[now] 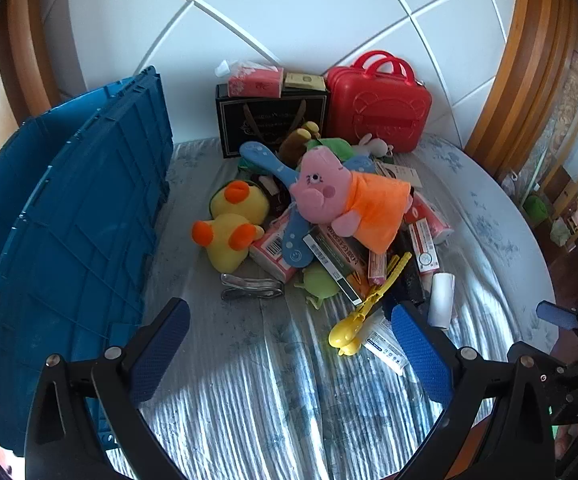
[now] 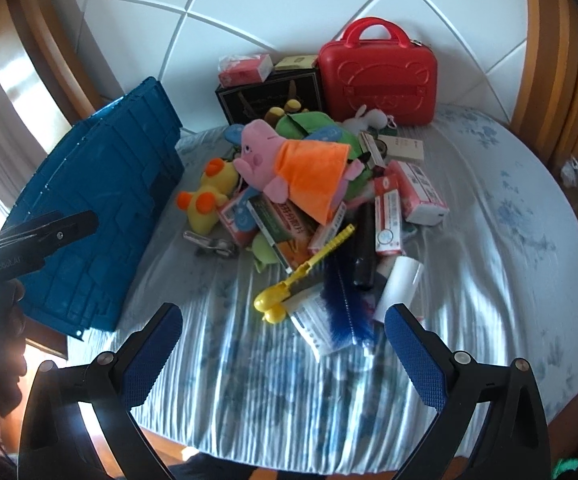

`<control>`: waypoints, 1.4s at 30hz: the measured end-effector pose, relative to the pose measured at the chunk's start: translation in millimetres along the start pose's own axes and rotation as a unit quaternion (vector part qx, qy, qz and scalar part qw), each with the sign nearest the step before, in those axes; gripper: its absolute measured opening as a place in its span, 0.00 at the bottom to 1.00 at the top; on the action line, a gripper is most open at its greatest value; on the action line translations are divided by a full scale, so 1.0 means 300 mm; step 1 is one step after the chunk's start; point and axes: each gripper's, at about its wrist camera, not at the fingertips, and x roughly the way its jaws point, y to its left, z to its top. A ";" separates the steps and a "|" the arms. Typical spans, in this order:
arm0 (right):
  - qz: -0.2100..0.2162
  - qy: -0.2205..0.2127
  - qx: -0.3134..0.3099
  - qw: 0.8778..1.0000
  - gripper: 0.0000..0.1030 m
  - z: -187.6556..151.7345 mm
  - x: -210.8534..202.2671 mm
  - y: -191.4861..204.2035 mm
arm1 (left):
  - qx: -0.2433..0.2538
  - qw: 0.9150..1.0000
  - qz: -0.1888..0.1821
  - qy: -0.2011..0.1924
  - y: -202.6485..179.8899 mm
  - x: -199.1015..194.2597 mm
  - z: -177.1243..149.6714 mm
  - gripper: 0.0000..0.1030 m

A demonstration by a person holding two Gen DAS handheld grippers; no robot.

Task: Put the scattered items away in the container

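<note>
Pile of scattered items sits ahead of both grippers, mid-bed: pink pig plush [image 1: 339, 196] in an orange dress on top, yellow duck plush [image 1: 231, 224] at its left edge, yellow clip tool [image 2: 301, 276] and blue feather brush [image 2: 345, 308] at the near edge. White roll [image 2: 399, 290] just ahead of the right gripper's right finger. Blue crate [image 1: 69, 216], the container, stands ahead-left of the pile along the bed's left edge. Left gripper [image 1: 289, 356] spread wide, nothing held; right gripper [image 2: 285, 356] likewise. Bare striped bedsheet [image 2: 249, 380] between both grippers and pile. Red case [image 2: 377, 74] and black gift bag [image 1: 271, 120] stand behind the pile against the white wall.
</note>
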 end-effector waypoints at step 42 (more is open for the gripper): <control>-0.072 0.113 0.056 0.989 1.00 -0.162 0.509 -0.386 | 0.162 0.975 -0.081 0.131 -0.344 0.917 -0.248 0.29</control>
